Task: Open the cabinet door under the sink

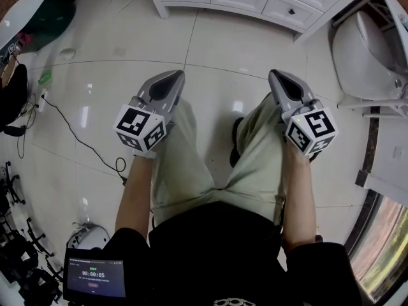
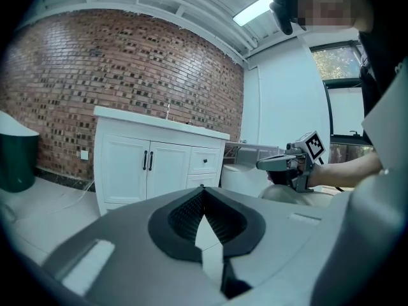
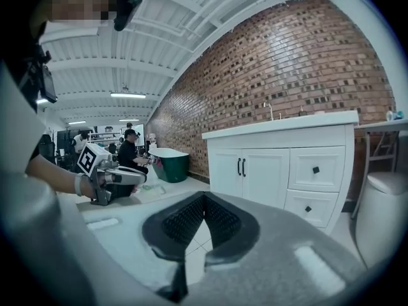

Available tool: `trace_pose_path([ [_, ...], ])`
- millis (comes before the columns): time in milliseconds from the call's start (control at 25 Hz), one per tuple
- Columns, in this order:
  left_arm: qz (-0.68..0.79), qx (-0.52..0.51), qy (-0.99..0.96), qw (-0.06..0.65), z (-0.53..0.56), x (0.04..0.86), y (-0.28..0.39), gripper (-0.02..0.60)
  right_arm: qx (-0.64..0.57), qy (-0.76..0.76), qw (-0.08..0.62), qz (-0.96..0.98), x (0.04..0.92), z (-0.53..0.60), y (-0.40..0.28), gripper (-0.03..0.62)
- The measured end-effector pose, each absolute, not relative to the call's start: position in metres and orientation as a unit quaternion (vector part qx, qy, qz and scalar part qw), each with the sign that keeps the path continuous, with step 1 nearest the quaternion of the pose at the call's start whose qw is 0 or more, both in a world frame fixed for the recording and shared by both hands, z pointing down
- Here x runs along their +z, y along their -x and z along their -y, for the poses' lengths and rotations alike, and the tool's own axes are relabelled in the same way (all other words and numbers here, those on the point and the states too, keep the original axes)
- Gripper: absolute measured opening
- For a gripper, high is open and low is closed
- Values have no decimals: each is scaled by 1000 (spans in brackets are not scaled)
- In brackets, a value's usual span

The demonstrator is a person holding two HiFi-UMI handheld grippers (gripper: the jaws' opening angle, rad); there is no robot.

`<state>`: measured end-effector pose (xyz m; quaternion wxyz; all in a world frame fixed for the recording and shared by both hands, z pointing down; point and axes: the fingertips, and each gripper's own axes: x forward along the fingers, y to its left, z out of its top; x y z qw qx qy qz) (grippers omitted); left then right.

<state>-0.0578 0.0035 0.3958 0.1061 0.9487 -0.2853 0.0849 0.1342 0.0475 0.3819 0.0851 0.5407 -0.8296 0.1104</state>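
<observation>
In right gripper view, 2 black door handles (image 3: 238,166), faucet (image 3: 270,111)

cabinet (image 3: 274,171): white, black handles (image 3: 240,166) | wall (image 3: 255,62): red-brown brick | floor (image 1: 210,50): pale glossy tiles | trousers (image 1: 191,164): khaki

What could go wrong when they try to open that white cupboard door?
The two dark door handles sit close together, so the fingers might hook the wrong one, or both. The left gripper and right gripper are both shut and empty, so they must open first or they will bump the cabinet. A black cable lies on the floor to the person's left; a foot could catch it.
</observation>
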Motion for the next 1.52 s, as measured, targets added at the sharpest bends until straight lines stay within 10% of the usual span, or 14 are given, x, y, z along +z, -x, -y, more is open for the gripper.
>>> trace_pose_path([
  [1520,299,46,-946,116,151,386,-45,17,74,-508,127,849,402,107,-196,-8],
])
